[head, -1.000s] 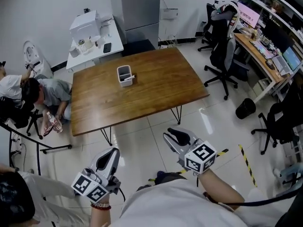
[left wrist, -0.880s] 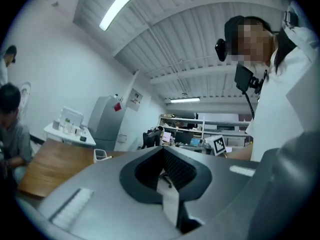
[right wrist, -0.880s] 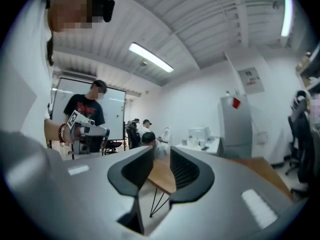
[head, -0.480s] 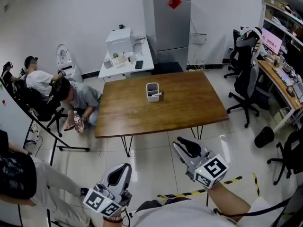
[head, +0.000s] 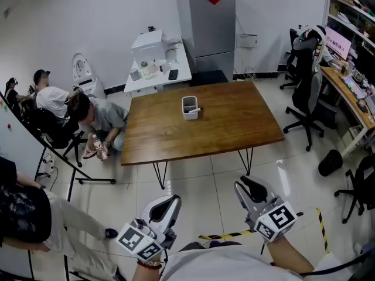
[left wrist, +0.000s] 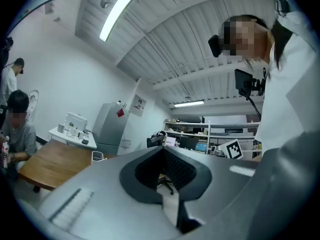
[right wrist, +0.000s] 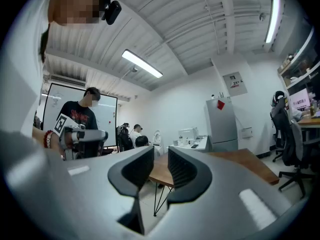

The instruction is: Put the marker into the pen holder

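Note:
The white pen holder (head: 188,107) stands upright near the middle of the brown wooden table (head: 234,127). A small white marker (head: 197,109) lies against the holder's right side. Both grippers hang over the floor well short of the table's near edge. My left gripper (head: 167,202) is at the lower left with its jaws together and nothing in them. In the left gripper view, the left gripper (left wrist: 161,150) points toward the table, and the pen holder (left wrist: 97,156) shows small at the left. My right gripper (head: 248,186) (right wrist: 160,156) has a gap between its jaws and holds nothing.
Two people (head: 88,113) sit low at the table's left, and a third (head: 23,215) is at the near left. A white side table (head: 155,69) and a grey cabinet (head: 212,28) stand behind. Office chairs (head: 307,81), a desk and a black bin (head: 331,161) fill the right. Yellow-black tape (head: 321,224) marks the floor.
The head view has swung up, so more of the room shows behind the table. Both grippers have shifted rightward and lower in the picture. Their jaws look unchanged.

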The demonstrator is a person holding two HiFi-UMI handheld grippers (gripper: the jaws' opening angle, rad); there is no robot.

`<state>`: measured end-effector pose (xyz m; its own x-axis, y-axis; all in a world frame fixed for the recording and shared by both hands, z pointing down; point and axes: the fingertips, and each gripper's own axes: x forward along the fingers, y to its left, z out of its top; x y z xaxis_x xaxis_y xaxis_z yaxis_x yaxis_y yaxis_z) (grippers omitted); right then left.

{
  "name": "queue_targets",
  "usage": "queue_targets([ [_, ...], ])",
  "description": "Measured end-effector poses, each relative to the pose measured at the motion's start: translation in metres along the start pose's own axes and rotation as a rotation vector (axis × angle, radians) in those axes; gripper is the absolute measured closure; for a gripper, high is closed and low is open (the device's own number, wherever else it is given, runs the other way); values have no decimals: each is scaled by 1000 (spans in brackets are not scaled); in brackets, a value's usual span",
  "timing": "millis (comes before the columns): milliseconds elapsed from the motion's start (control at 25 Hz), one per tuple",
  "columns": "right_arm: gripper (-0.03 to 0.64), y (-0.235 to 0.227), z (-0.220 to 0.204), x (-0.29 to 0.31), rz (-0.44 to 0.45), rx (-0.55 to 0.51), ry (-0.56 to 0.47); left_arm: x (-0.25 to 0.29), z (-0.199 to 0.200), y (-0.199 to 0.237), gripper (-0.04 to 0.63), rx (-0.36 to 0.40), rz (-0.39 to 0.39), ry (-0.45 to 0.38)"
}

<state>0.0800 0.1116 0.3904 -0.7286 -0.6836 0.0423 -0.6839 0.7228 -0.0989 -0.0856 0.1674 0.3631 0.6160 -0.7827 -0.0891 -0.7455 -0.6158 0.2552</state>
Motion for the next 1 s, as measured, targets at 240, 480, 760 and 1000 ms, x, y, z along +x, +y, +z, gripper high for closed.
queue_targets([
  [240, 537, 9, 1, 6, -4, -9, 12, 2, 12, -3, 595, -7, -33, 4],
  [480, 538, 23, -7, 22, 23, -16, 44, -9, 7, 6, 595, -20, -27, 14],
  [760, 543, 36, -14, 37, 48, -9, 67, -22, 1, 12, 595, -45, -12, 18],
  [1000, 548, 49, -14, 46, 60, -3, 66, -37, -2, 20, 595, -58, 18, 30],
])
